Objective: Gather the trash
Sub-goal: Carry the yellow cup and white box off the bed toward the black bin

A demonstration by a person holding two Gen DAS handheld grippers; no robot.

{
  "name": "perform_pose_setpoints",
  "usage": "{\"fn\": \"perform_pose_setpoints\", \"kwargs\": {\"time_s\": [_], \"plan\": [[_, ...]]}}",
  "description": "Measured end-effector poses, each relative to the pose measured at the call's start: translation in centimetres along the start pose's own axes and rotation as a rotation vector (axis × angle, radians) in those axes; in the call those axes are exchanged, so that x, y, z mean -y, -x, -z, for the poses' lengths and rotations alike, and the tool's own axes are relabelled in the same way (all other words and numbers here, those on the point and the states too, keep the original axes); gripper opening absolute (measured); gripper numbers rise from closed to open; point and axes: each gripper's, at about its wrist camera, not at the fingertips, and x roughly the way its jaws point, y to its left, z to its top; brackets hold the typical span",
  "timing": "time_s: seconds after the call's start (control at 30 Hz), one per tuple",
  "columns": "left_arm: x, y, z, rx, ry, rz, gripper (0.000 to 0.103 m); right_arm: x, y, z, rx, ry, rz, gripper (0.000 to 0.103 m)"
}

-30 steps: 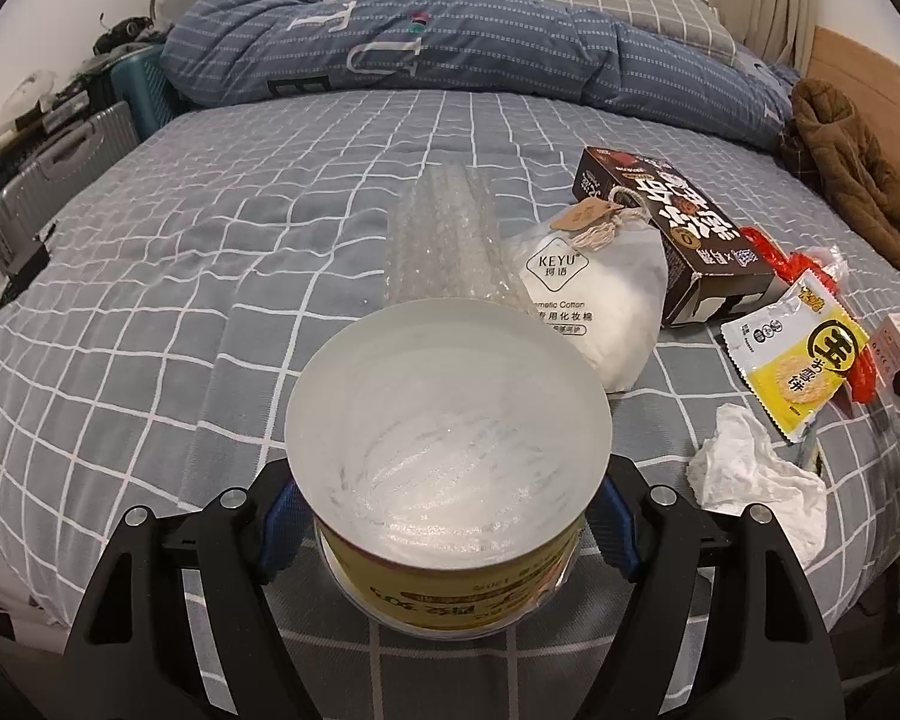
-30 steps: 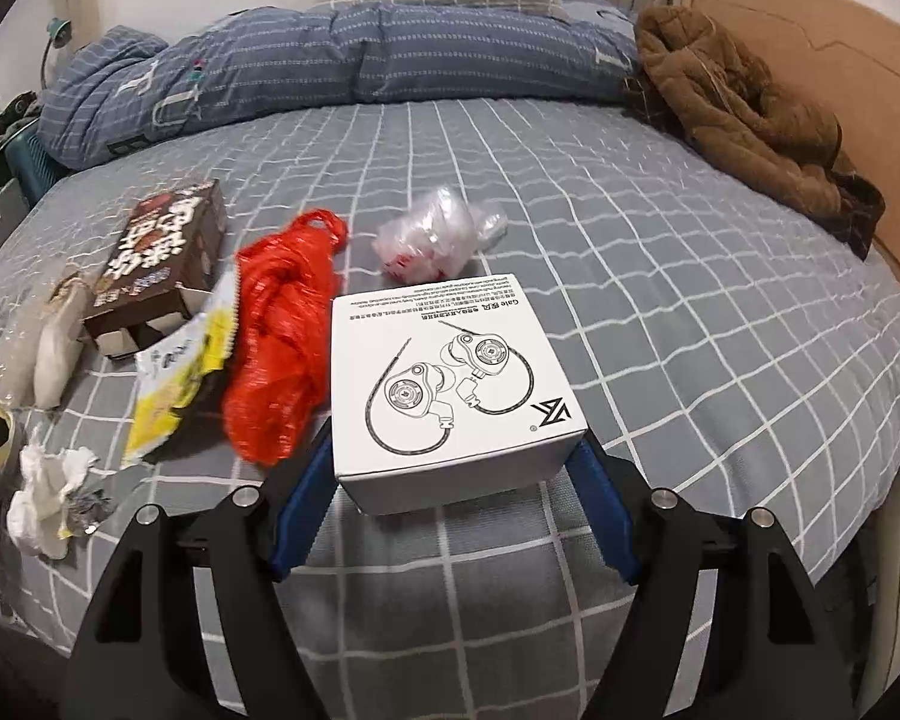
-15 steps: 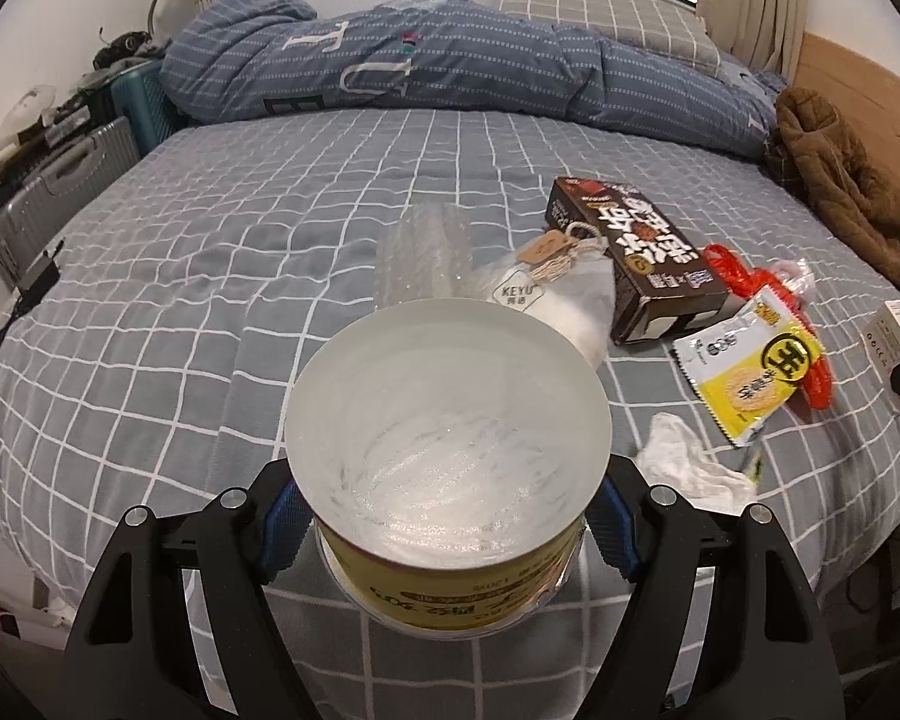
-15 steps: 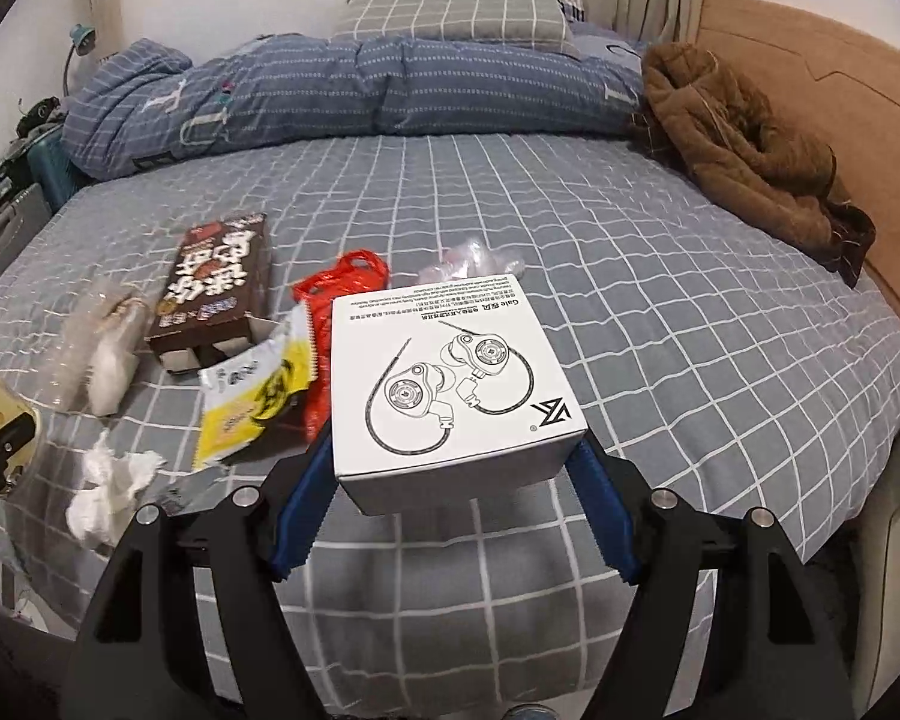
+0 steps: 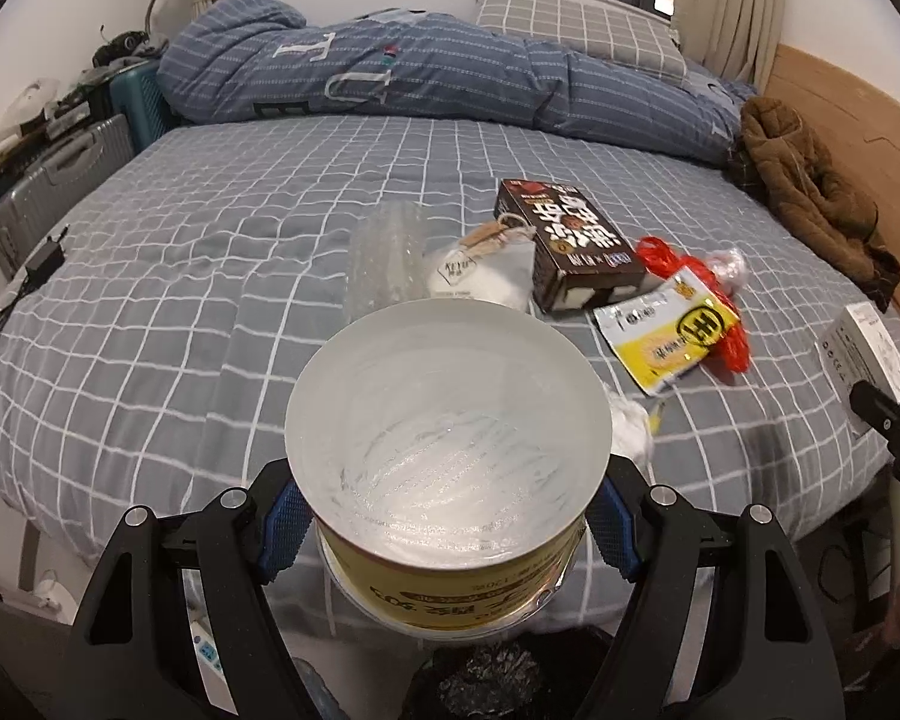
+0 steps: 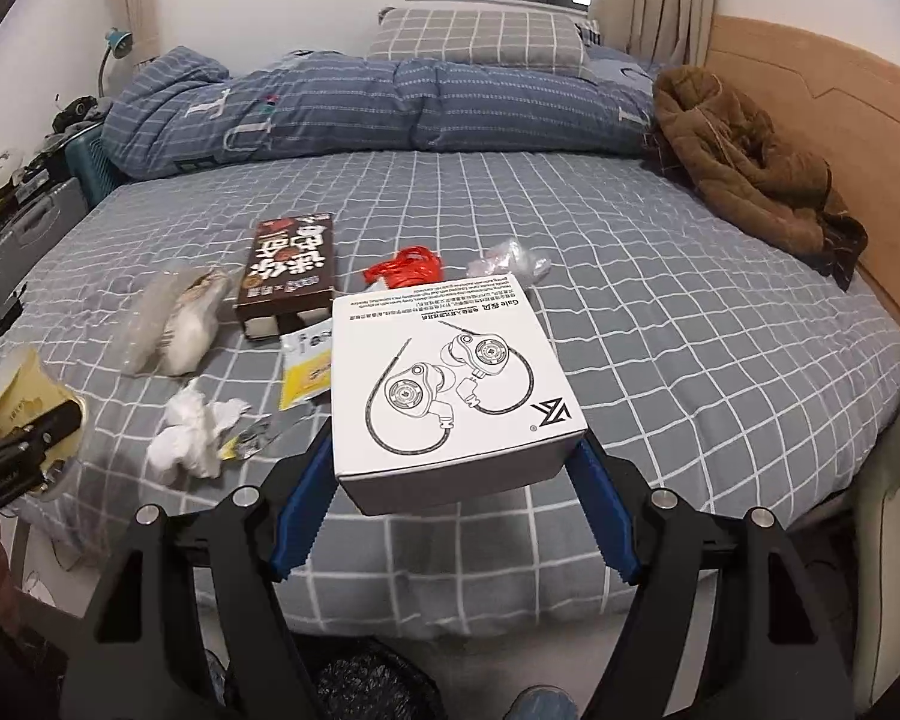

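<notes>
The left gripper is angling downward, its blue pads pressing both sides of the paper cup above the near edge of the bed. The right gripper is tilting down likewise, its pads clamping the white box by its two sides, just beyond that same edge.

On the bed, a snack box lay left of a knotted plastic bag, with a cotton pouch further left and a snack packet just before the box. A crumpled tissue lay nearest the bed's front edge. Behind them a rolled quilt stretched across the bed before a pillow, with a jacket at the right.
</notes>
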Motion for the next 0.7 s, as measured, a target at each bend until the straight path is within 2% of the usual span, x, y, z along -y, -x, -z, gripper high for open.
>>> {"fn": "perform_pose_setpoints", "kwargs": {"time_s": [0.27, 0.53, 0.7], "plan": [[-0.2, 2.7, 2.8, -0.031, 0.029, 0.013, 0.075, -2.3, 3.1, 2.3, -0.013, 0.016, -0.031, 0.071], [0.1, 6.4, 4.2, -0.024, 0.017, 0.017, 0.075, -3.8, 6.5, 4.4, -0.022, 0.040, -0.042, 0.071], [0.0, 7.5, 5.5, -0.053, 0.033, 0.036, 0.075, -4.7, 8.0, 5.5, -0.030, 0.044, -0.052, 0.071]]}}
